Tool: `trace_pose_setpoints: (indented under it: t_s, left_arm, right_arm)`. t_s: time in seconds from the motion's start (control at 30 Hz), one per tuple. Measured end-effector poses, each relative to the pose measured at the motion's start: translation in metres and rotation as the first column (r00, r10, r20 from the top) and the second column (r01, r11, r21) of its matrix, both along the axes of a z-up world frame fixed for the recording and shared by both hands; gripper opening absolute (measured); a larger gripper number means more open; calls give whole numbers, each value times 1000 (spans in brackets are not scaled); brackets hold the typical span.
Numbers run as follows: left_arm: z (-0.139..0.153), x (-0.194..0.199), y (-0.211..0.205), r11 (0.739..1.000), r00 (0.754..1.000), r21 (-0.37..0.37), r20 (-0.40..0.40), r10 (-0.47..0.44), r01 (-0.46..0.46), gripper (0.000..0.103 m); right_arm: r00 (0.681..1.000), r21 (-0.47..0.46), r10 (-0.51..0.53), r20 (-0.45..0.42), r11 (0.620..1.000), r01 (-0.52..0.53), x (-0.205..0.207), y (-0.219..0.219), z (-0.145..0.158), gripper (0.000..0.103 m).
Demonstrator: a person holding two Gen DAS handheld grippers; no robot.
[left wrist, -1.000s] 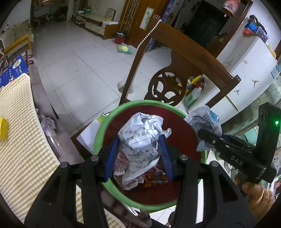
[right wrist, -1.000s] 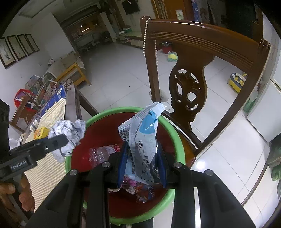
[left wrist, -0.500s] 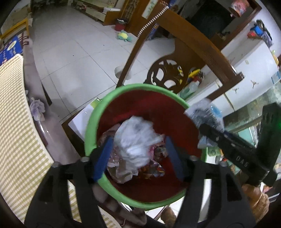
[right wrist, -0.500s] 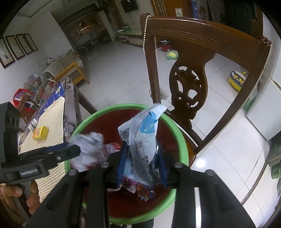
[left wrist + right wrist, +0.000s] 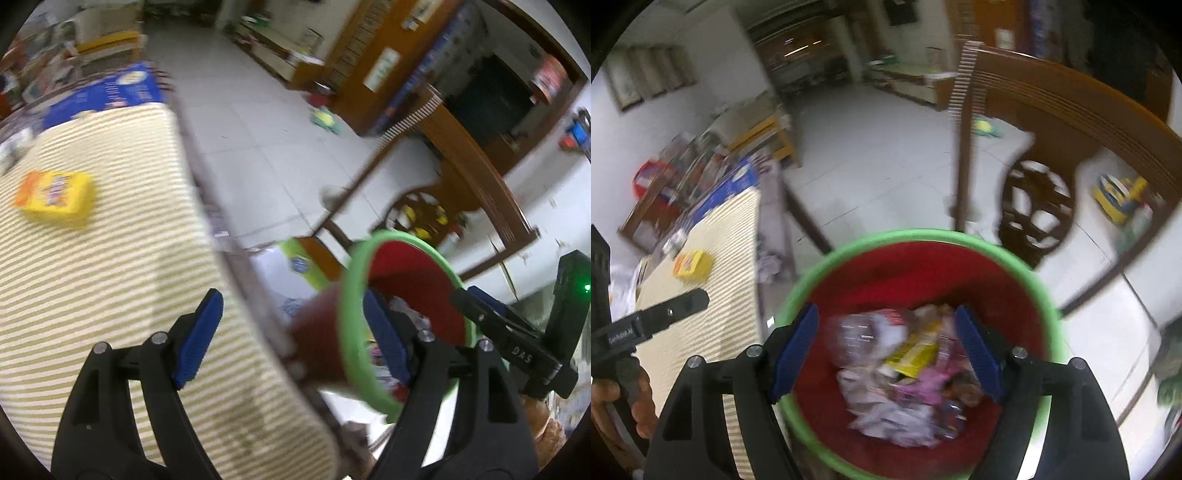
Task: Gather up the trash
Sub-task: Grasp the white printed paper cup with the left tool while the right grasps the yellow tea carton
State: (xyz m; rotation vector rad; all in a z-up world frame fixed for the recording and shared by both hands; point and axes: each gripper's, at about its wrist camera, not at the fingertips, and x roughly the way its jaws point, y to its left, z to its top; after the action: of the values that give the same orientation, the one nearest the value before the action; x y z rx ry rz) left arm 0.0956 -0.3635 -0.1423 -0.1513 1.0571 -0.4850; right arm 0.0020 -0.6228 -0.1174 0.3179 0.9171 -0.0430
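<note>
The trash (image 5: 905, 373) is seen heaped in the red bin (image 5: 923, 236) near the table (image 5: 92, 277): crumpled paper, wrappers and film, judged light, soft and crushable, best pinched at a bunched fold. The right tool (image 5: 886, 350) is held over the bin, its jaws opening, nothing gripped between them. The left tool (image 5: 291, 332) is likewise opening and empty, straddling the table edge. A yellow box (image 5: 55, 199) is left far on the table; light and stiff, it would be taken across its short sides.
</note>
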Motion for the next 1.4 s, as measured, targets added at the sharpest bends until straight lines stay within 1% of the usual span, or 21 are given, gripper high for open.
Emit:
trace_pose_setpoints:
  t_s: [0.07, 0.17, 0.2, 0.27, 0.3, 0.33, 0.4, 0.43, 0.5, 0.53, 0.6, 0.67, 0.8, 1.0, 1.1, 1.13, 1.2, 1.23, 1.27, 1.33, 1.4]
  left_arm:
    - [2, 2, 35, 998, 998, 11, 8, 64, -64, 76]
    - [5, 6, 88, 987, 987, 34, 18, 157, -158, 76]
    - [6, 8, 110, 980, 981, 45, 27, 191, -192, 76]
    - [9, 12, 142, 969, 971, 70, 48, 235, -238, 79]
    - [12, 18, 165, 960, 964, 92, 66, 258, -263, 81]
    - [13, 24, 177, 957, 962, 111, 76, 262, -269, 84]
    - [16, 38, 202, 951, 963, 164, 106, 246, -261, 85]
    - [19, 52, 219, 941, 962, 218, 145, 230, -257, 86]
    - [19, 74, 240, 930, 964, 276, 176, 199, -243, 87]
    - [17, 94, 257, 922, 967, 314, 184, 175, -227, 87]
    - [14, 120, 275, 915, 972, 349, 186, 144, -202, 87]
    - [6, 157, 293, 904, 978, 396, 189, 92, -162, 89]
    - [-19, 215, 313, 868, 984, 484, 174, 28, -110, 89]
    - [-57, 280, 317, 871, 991, 489, 128, -29, -38, 89]
    - [-68, 295, 314, 881, 993, 473, 106, -45, -10, 89]
    - [-73, 299, 313, 888, 994, 460, 97, -54, 4, 87]
    - [-78, 299, 309, 892, 994, 451, 86, -67, 21, 80]
    - [-80, 299, 308, 889, 993, 458, 95, -68, 17, 77]
    - [-81, 298, 308, 889, 992, 458, 103, -70, 15, 68]
    - [-80, 297, 311, 891, 991, 455, 120, -55, -6, 56]
    - [-77, 296, 319, 909, 993, 416, 119, -26, -27, 54]
  right_arm:
    - [997, -2, 79, 2, 997, -79, 18, 29, 1, 82]
    - [977, -5, 215, 0, 977, -215, 47, 81, 3, 82]
    - [966, -10, 258, -1, 966, -258, 57, 97, 3, 83]
    - [934, -33, 359, 2, 933, -358, 84, 137, 5, 90]
    - [914, -44, 405, -3, 913, -405, 96, 156, 5, 90]
    - [888, -67, 460, -5, 886, -459, 111, 181, 6, 91]
    - [848, -97, 530, -21, 843, -530, 135, 215, 2, 92]
    - [816, -110, 576, -42, 809, -577, 152, 239, -1, 92]
    - [777, -142, 626, -73, 764, -629, 175, 272, -7, 92]
    - [747, -153, 657, -99, 732, -664, 190, 293, -12, 92]
    - [712, -168, 688, -137, 693, -701, 210, 319, -21, 92]
    - [675, -173, 715, -183, 652, -738, 227, 344, -33, 93]
    - [632, -192, 730, -260, 603, -774, 252, 378, -57, 93]
    - [607, -184, 731, -311, 581, -793, 279, 390, -70, 93]
    - [596, -126, 737, -320, 590, -798, 294, 393, -78, 93]
    - [588, -97, 743, -319, 592, -800, 298, 394, -79, 93]
    - [570, -73, 757, -319, 580, -811, 302, 399, -81, 93]
    - [551, -63, 771, -319, 563, -824, 304, 403, -82, 93]
    - [536, -57, 781, -321, 548, -834, 304, 407, -83, 93]
    - [499, -66, 801, -331, 508, -859, 301, 416, -83, 93]
    - [464, -86, 816, -344, 465, -881, 298, 424, -84, 93]
